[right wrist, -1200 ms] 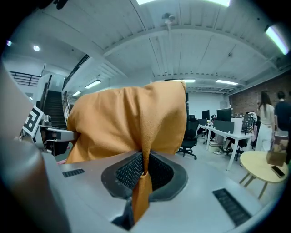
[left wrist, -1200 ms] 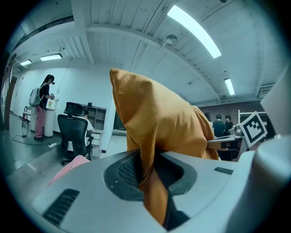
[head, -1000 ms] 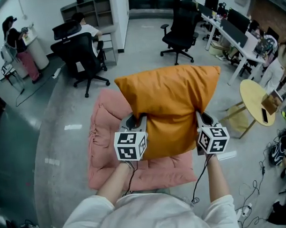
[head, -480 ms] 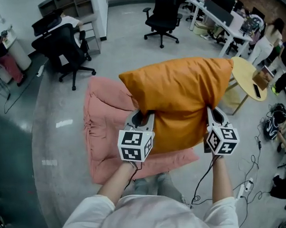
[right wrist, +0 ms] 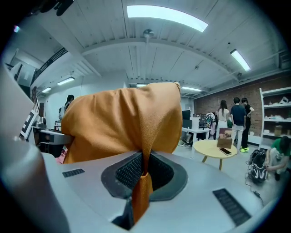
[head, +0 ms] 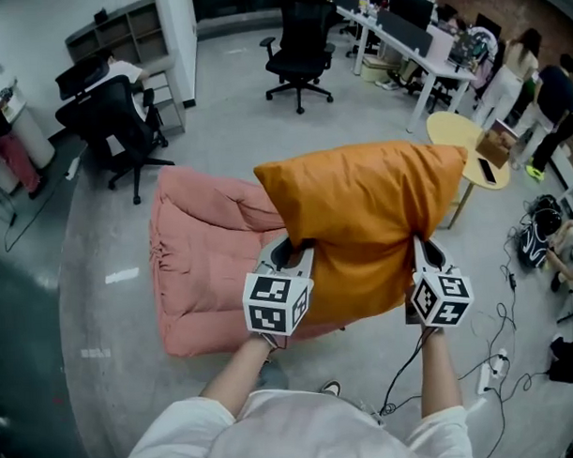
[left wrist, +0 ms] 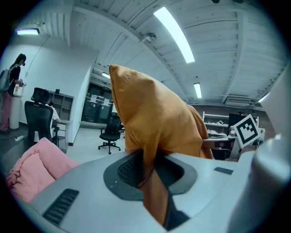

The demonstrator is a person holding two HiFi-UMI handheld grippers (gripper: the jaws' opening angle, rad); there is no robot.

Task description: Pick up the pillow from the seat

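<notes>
Grey concrete floor (head: 100,277) spread across an open office, glossy enough to catch pale patches of light. Black office chairs (head: 297,45) stood on it toward the back. A shelf unit (head: 120,32) sat against the white wall at the left, and a row of desks (head: 402,36) with monitors ran along the upper right. A round table (head: 457,133) of pale wood stood near the desks, people (head: 534,69) stood beyond it, and cables (head: 502,347) trailed over the floor at the right. The pink padded seat (head: 199,264) lay directly on the floor, left of centre. The orange pillow (head: 361,207) was held up in the air in front of the person, and in the head view it covered the seat's right edge. The left forearm (head: 237,366) and the right forearm (head: 440,378) reached forward from light sleeves, roughly side by side and angled upward. The left gripper (head: 293,251) pinched the pillow near its lower left, its jaws drawn narrow on a fold of orange cloth that ran down between the pads. The right gripper (head: 422,251) gripped the lower right edge the same way, clamped almost together on a thin pleat of fabric. In both gripper views the pillow rose above the jaws against the ribbed ceiling (right wrist: 150,45) and its strip lights.
</notes>
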